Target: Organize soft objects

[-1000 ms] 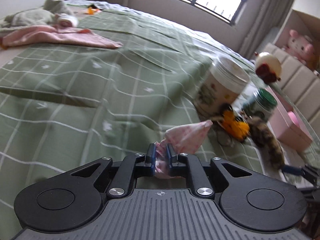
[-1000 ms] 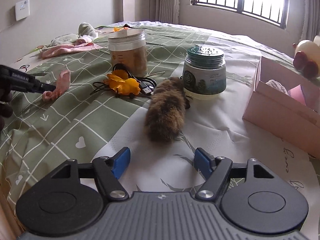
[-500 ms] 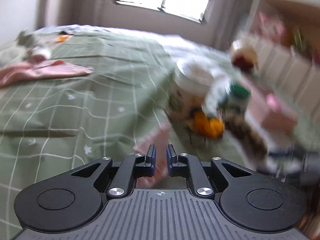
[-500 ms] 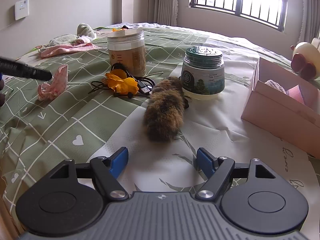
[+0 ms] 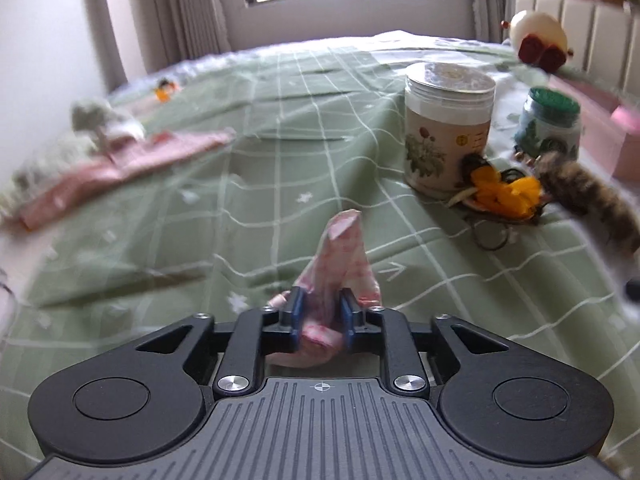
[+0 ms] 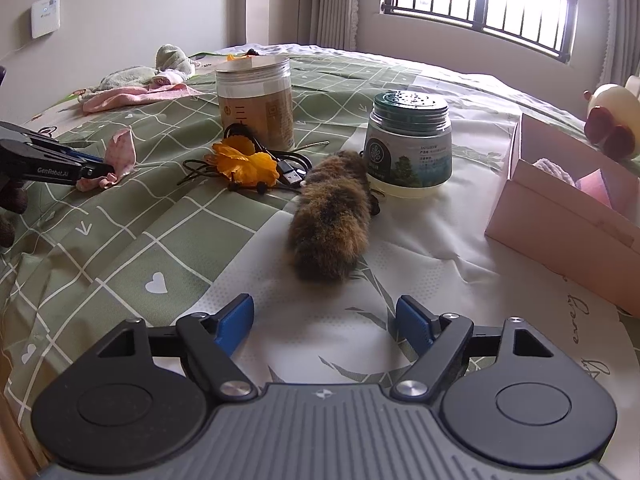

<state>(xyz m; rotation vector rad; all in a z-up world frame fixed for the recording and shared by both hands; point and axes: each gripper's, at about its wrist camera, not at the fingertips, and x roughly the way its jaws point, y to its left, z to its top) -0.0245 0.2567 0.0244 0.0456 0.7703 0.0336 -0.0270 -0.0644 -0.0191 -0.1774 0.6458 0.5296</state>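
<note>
My left gripper (image 5: 320,316) is shut on a small pink patterned cloth (image 5: 340,256) and holds it just above the green checked bedspread (image 5: 200,248). From the right wrist view the left gripper (image 6: 100,169) shows at the far left with the pink cloth (image 6: 120,156) in its tips. My right gripper (image 6: 325,322) is open and empty, hovering short of a brown furry tail toy (image 6: 332,228). That furry toy also shows at the right of the left wrist view (image 5: 588,200). An orange fabric flower (image 6: 244,164) lies among black cables.
A tall clear jar (image 6: 256,104) and a green-lidded jar (image 6: 408,144) stand on the bed. An open pink box (image 6: 560,208) holding soft items sits at the right. A pink towel and grey plush (image 6: 136,88) lie at the far left. A round plush (image 6: 612,120) rests by the headboard.
My left gripper has swung with the pink cloth, so the cloth now points straight ahead and the jars sit to the right. My right gripper has barely moved.
</note>
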